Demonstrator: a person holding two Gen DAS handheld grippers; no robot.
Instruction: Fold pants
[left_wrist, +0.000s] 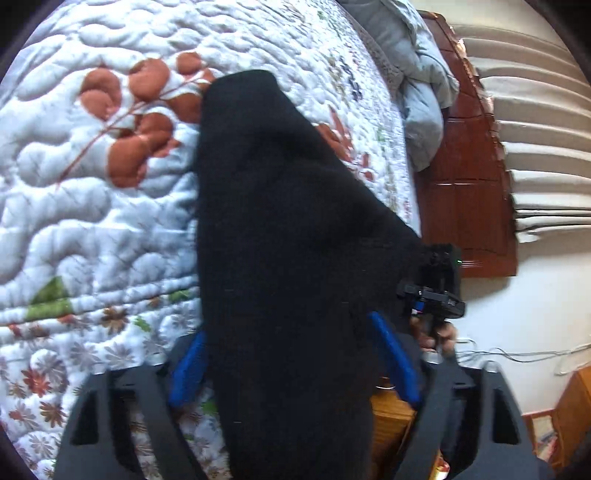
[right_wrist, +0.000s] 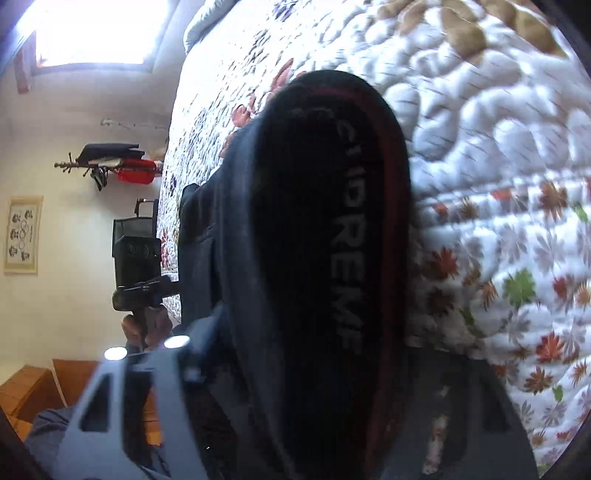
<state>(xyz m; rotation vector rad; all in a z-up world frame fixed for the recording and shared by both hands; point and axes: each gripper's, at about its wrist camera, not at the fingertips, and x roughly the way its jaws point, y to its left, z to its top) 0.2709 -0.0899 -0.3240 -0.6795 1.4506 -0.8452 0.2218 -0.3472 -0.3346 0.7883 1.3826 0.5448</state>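
Note:
The black pants (left_wrist: 280, 229) hang lifted above the quilted bed, stretched between both grippers. In the left wrist view my left gripper (left_wrist: 291, 354) is shut on the fabric, its blue pads (left_wrist: 188, 365) pressed against the cloth on either side. The right gripper (left_wrist: 439, 291) holds the other end at the right. In the right wrist view the pants (right_wrist: 310, 258) show a red-edged stripe with white lettering; my right gripper (right_wrist: 317, 369) is shut on them, fingertips hidden by cloth. The left gripper (right_wrist: 138, 258) shows at the left, at the pants' far edge.
A white floral quilt (left_wrist: 92, 206) covers the bed. A grey-blue blanket (left_wrist: 417, 88) is bunched by the wooden headboard (left_wrist: 465, 173). A wall rack with clothes (right_wrist: 110, 162) and a bright window (right_wrist: 92, 33) are off the bed's side. Wooden furniture (right_wrist: 33, 387) stands below.

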